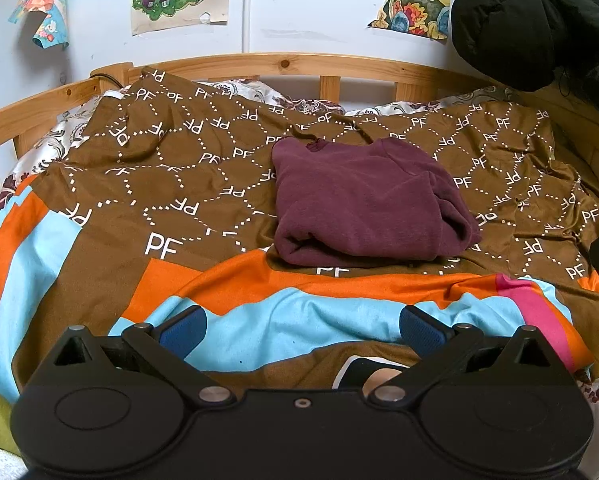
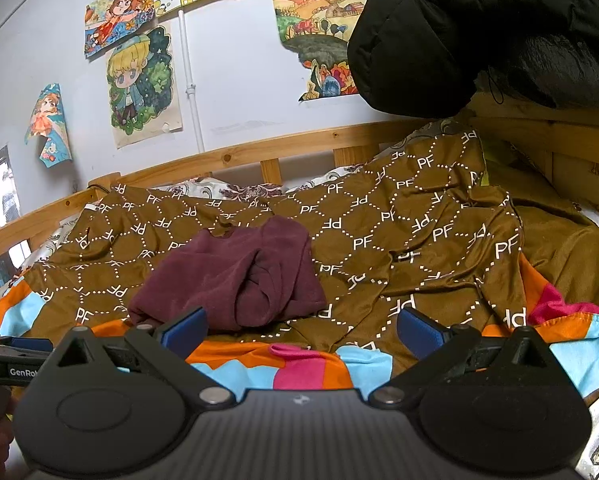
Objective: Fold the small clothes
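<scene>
Both pairs of jaws are spread wide and hold nothing: the left gripper (image 1: 302, 334) and right gripper (image 2: 301, 330) hover over the bedspread (image 1: 99, 184). At twelve o'clock from the left gripper the maroon garment (image 1: 363, 204) lies folded into a compact bundle, so this piece looks essentially finished; perhaps only tidying remains.

left wrist: faces bed head-on, low | right wrist: same, angled from right | shared: maroon garment (image 1: 363, 204) (image 2: 235, 276)
</scene>
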